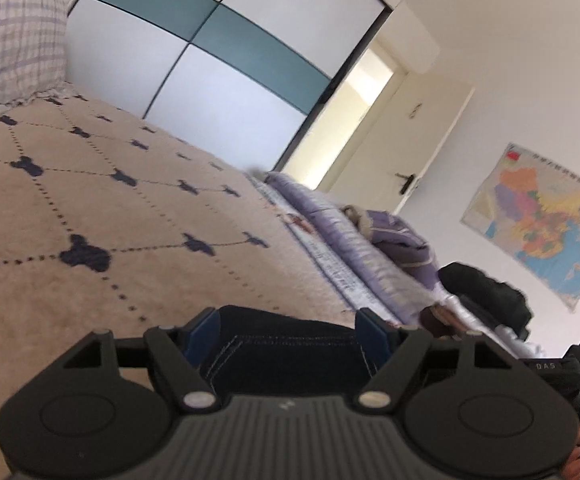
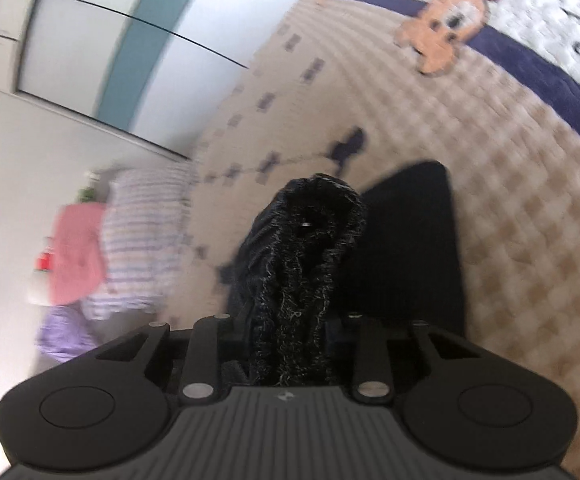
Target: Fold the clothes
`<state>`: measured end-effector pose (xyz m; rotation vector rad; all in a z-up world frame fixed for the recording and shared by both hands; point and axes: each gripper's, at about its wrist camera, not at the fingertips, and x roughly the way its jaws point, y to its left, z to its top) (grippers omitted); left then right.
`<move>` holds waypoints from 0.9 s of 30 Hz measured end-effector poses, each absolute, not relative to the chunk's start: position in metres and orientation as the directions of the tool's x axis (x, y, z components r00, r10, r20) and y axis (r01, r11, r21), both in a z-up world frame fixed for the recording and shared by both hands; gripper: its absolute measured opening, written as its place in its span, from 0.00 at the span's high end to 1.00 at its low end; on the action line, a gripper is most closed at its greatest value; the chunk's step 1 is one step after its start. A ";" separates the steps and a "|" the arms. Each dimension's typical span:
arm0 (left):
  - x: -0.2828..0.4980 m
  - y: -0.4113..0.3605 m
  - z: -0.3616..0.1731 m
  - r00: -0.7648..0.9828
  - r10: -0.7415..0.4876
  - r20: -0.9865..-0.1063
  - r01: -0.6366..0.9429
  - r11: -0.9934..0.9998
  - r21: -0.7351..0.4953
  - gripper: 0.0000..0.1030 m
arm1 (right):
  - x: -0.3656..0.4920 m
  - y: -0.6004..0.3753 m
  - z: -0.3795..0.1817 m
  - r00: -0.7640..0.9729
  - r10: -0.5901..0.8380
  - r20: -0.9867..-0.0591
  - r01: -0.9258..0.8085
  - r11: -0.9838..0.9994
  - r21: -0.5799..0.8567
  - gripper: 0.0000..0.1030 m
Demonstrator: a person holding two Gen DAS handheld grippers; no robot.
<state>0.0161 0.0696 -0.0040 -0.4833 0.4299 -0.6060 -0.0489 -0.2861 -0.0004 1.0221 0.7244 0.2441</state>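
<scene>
Dark denim jeans [image 1: 290, 344] lie on the beige bed cover [image 1: 89, 200] right in front of the left wrist camera. My left gripper [image 1: 287, 332] stands wide, its blue pads [image 1: 201, 332] flanking a stitched stretch of the denim, and I see no squeeze on it. In the blurred right wrist view the jeans [image 2: 310, 240] bunch up in a thick wad out of my right gripper [image 2: 294, 344], which is shut on it. The cloth hides that gripper's fingertips. A flat part of the jeans [image 2: 410, 248] lies on the cover behind the wad.
A checked pillow [image 1: 13, 40] sits at the head of the bed. A purple quilt [image 1: 394, 236] and a black bundle [image 1: 486, 292] lie along the far side. Beyond stand a white and teal wardrobe [image 1: 209, 60], a door [image 1: 402, 140] and a wall map [image 1: 550, 220].
</scene>
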 end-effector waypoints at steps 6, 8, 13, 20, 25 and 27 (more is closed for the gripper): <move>0.017 0.045 -0.013 0.670 -0.692 -0.269 0.502 0.689 -0.522 0.27 | -0.051 -0.303 -0.023 0.706 0.506 -0.495 0.190 0.539 0.821 0.69; 0.017 0.032 -0.020 0.641 -0.703 -0.308 0.521 0.693 -0.498 0.27 | -0.050 -0.306 -0.040 0.690 0.510 -0.514 0.214 0.534 0.818 0.68; 0.010 0.007 -0.040 0.619 -0.679 -0.394 0.559 0.733 -0.387 0.27 | -0.050 -0.315 -0.055 0.664 0.553 -0.503 0.213 0.505 0.837 0.59; -0.023 -0.014 -0.023 0.646 -0.690 -0.326 0.658 0.720 -0.220 0.27 | -0.065 -0.324 -0.015 0.748 0.391 -0.536 0.190 0.648 0.738 0.49; -0.052 -0.043 -0.030 0.530 -0.783 -0.327 0.790 0.596 -0.145 0.27 | -0.071 -0.290 0.018 0.886 0.191 -0.422 0.031 0.885 0.465 0.57; -0.059 -0.054 -0.038 0.489 -0.796 -0.358 0.823 0.556 -0.112 0.27 | -0.067 -0.269 0.017 0.898 0.203 -0.391 -0.059 0.935 0.351 0.59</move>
